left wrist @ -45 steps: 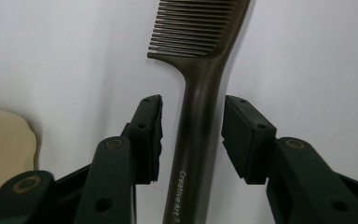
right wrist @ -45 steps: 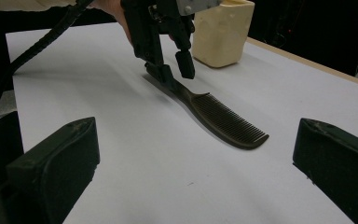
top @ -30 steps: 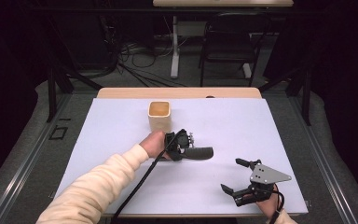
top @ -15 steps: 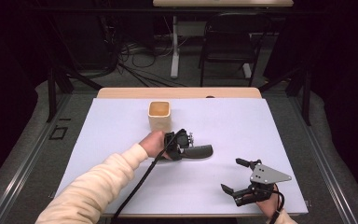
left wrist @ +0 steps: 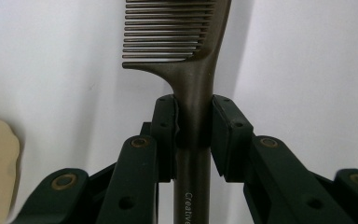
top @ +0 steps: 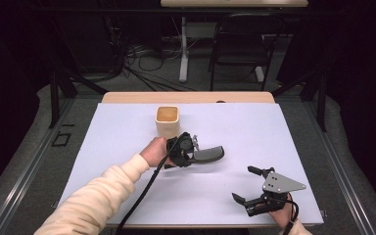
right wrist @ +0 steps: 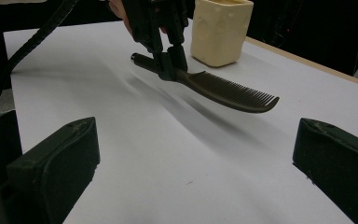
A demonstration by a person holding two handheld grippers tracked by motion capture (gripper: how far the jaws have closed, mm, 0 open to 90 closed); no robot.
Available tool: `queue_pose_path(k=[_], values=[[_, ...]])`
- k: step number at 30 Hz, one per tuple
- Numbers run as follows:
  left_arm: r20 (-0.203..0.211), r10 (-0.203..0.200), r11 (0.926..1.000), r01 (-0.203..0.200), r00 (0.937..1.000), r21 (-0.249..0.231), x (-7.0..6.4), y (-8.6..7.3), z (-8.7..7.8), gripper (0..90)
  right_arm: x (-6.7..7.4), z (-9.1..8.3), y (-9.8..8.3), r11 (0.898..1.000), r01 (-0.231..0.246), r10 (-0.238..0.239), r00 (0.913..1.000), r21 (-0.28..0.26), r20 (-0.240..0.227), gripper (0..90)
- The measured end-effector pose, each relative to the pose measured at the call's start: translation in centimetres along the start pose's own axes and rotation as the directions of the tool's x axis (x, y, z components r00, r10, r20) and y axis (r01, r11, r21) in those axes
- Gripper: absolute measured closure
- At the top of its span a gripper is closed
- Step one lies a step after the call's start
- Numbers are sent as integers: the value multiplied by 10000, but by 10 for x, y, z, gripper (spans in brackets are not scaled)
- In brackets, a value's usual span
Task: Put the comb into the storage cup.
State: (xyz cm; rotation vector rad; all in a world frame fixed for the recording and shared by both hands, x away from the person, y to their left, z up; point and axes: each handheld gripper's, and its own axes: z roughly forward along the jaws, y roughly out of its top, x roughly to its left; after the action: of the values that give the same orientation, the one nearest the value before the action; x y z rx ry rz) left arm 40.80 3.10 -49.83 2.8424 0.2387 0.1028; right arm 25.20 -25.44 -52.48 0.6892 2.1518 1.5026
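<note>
Comb (top: 208, 153), seen from my high view, lies level near the middle of the white table (top: 274, 132), just in front of the cream cup (top: 168, 121), its handle clamped in my left gripper (top: 190, 152), while my right gripper (top: 249, 183) sits well apart near the front edge with its jaws spread wide around nothing. My left gripper view shows both black pads (left wrist: 165, 126) pressed on the comb's (left wrist: 193, 84) dark handle, teeth pointing away. My right gripper view shows the comb (right wrist: 223, 91) lifted clear above its shadow on the table, cup (right wrist: 220, 29) just behind, between my own wide jaws.
</note>
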Motion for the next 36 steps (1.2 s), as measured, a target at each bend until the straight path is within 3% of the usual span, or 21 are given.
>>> queue_pose_path(k=[14, 24, 36], values=[[-52, -843, 9940, 837, 9964, -707, -1, -16, -10, 723, 0, 0, 0, 10000, -30, 30, 10000, 22, 25, 1], [-158, -1456, 9807, 1422, 9892, -1340, -8, -30, -11, 724, 0, 0, 0, 10000, 12, -12, 10000, 19, 30, 2], [-198, -1974, 9570, 1883, 9801, -2208, -10, -47, -16, 724, 0, 1, 0, 10000, 28, -28, 10000, 12, 55, 2]])
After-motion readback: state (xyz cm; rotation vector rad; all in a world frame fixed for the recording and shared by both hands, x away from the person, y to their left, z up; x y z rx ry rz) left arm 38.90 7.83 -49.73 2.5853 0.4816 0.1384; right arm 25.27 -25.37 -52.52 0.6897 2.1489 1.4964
